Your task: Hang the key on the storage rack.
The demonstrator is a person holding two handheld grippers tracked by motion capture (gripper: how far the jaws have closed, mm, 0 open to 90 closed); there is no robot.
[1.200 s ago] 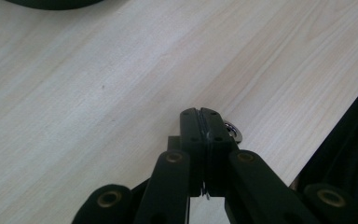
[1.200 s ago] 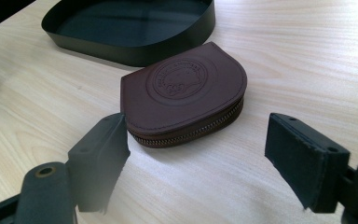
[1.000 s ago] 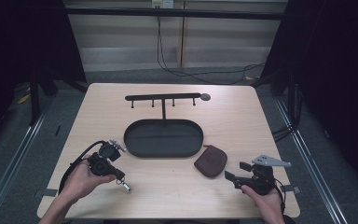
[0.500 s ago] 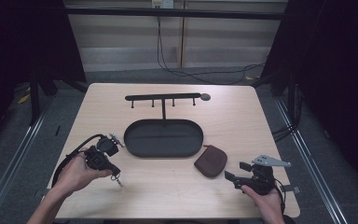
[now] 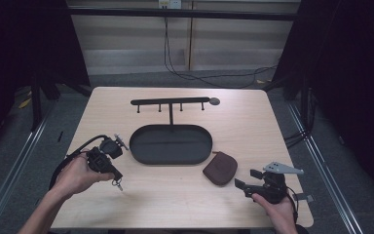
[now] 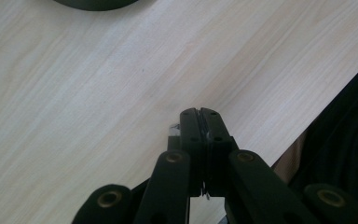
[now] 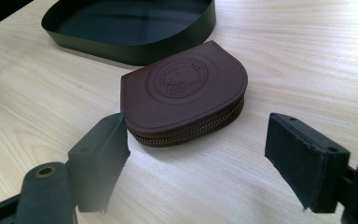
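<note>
A brown zipped leather pouch (image 5: 220, 168) (image 7: 184, 91) lies flat on the table, just right of a black oval tray (image 5: 170, 127) (image 7: 135, 53). My right gripper (image 5: 246, 179) (image 7: 200, 140) is open, its jaws wide apart and low over the table, a short way before the pouch and not touching it. At the left, my left gripper (image 5: 116, 176) (image 6: 199, 114) is shut on a small metal piece (image 5: 120, 185) (image 6: 173, 128), perhaps a key, which pokes out at the tips just above the wood. I cannot make out its shape.
A black rack with several hooks (image 5: 170, 102) stands behind the tray on a thin post. The table's near edge (image 6: 279, 154) runs close below the left gripper. A black cable (image 5: 80, 147) loops from the left gripper.
My left gripper has drawn back to the left and slightly away from the near edge, carrying the small metal piece. The right gripper and the pouch have not moved.
</note>
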